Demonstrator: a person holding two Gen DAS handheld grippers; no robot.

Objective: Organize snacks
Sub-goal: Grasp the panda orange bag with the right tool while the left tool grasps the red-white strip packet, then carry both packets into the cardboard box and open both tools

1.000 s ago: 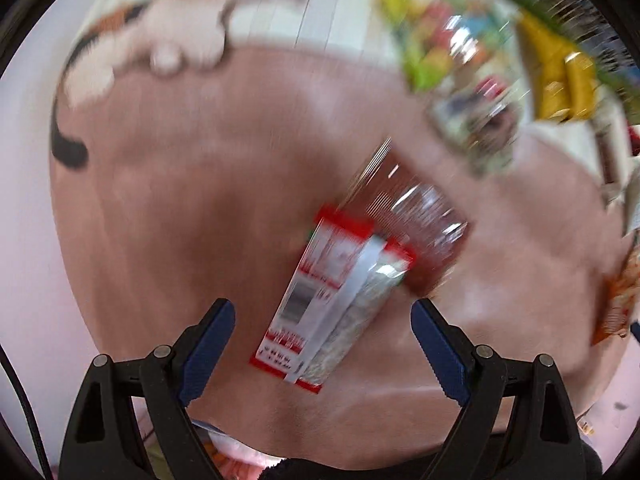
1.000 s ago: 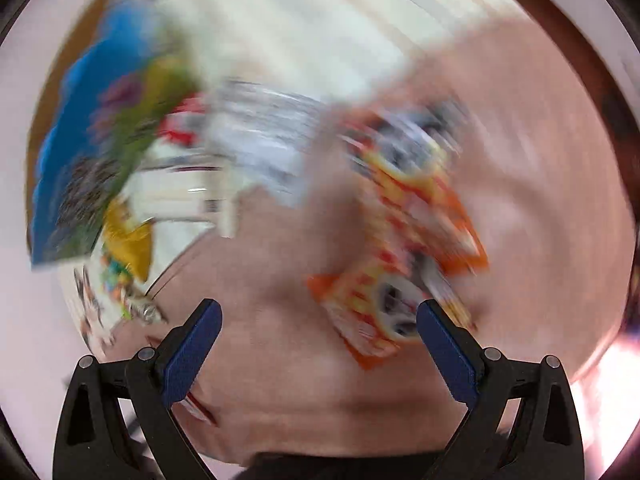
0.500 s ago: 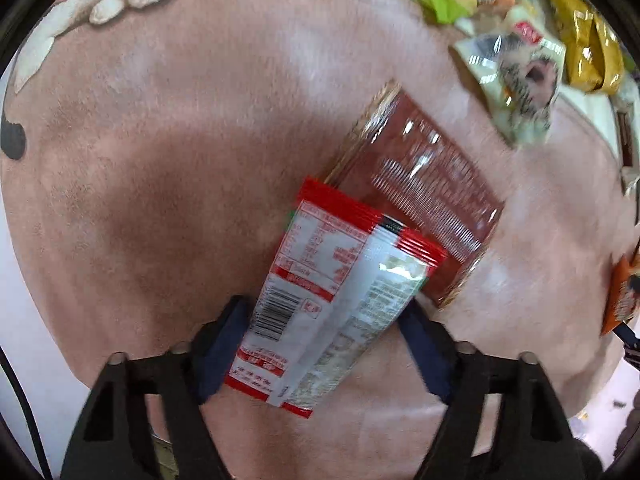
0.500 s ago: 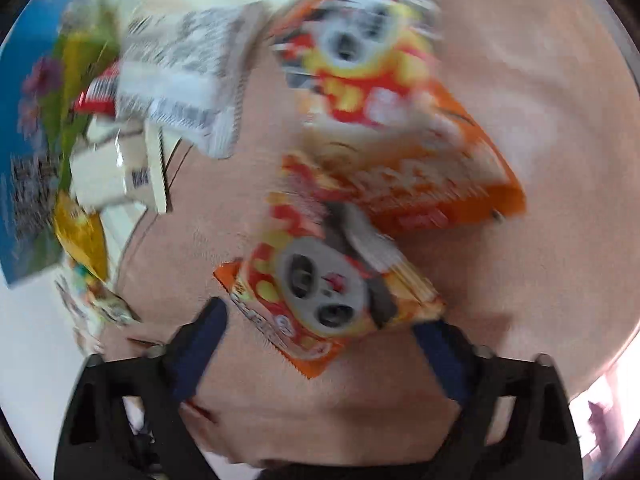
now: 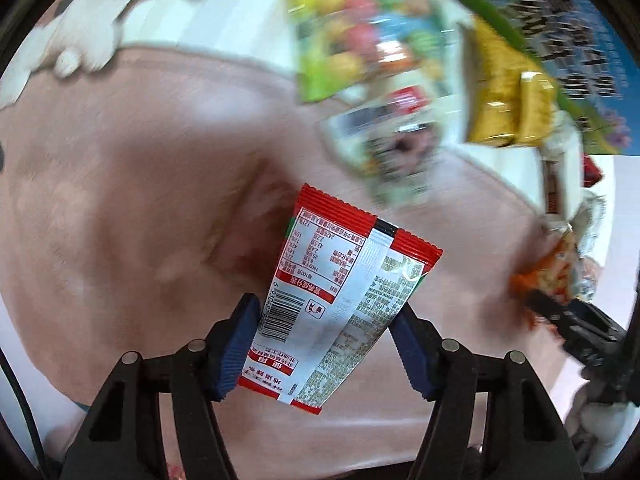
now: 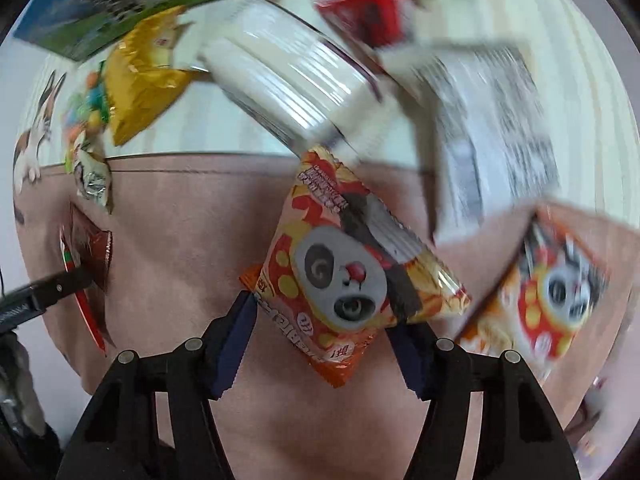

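Red-edged, barcoded white packet (image 5: 340,292) pinched in left hand-held gripper (image 5: 325,346); right hand-held gripper (image 6: 323,346), jaws just closing, pinches orange panda packet (image 6: 344,280).

The red-and-white packet (image 5: 344,296) shows its back in the left wrist view: a barcode with digits too small to read, a nutrition table of small figures I can't make out, and red bands of Chinese characters lying upside down. The orange panda packet (image 6: 344,280) in the right wrist view carries white Chinese characters on its orange edge and a block of small print at its top, none of it sharp enough to read. Everything else with print is blurred.
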